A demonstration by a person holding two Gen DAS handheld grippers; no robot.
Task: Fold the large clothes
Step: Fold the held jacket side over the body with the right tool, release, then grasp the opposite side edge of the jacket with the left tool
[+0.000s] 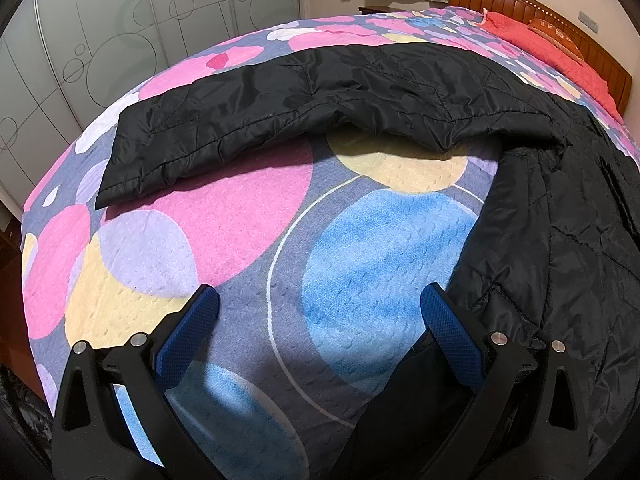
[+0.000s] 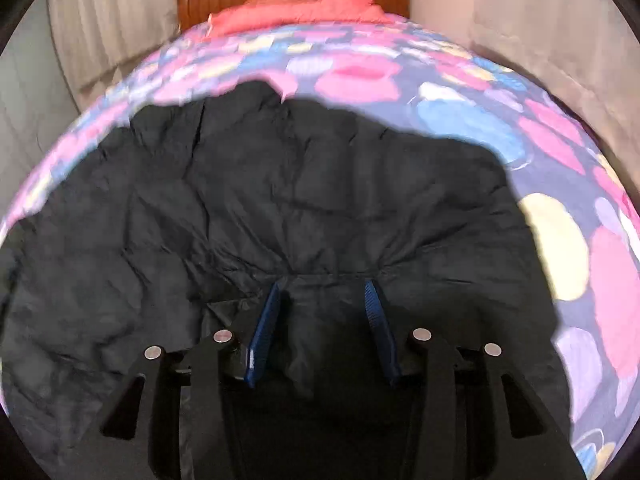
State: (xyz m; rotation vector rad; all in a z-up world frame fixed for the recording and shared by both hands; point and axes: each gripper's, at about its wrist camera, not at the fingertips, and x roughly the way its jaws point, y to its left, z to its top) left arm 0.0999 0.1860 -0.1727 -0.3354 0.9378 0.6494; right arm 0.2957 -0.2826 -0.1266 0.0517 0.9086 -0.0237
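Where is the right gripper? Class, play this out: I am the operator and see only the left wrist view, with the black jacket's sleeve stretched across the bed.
Observer: The right gripper is down on the black jacket, with a fold of its fabric bunched between the blue pads.
Operator: Is the fabric pulled there?
Observer: It looks so, though the view is blurred. Creases fan out from the fingertips across the jacket.
Operator: What lies past the jacket on the right of that view?
Observer: Bare patterned bedspread, then a pale curtain beyond the bed's edge.
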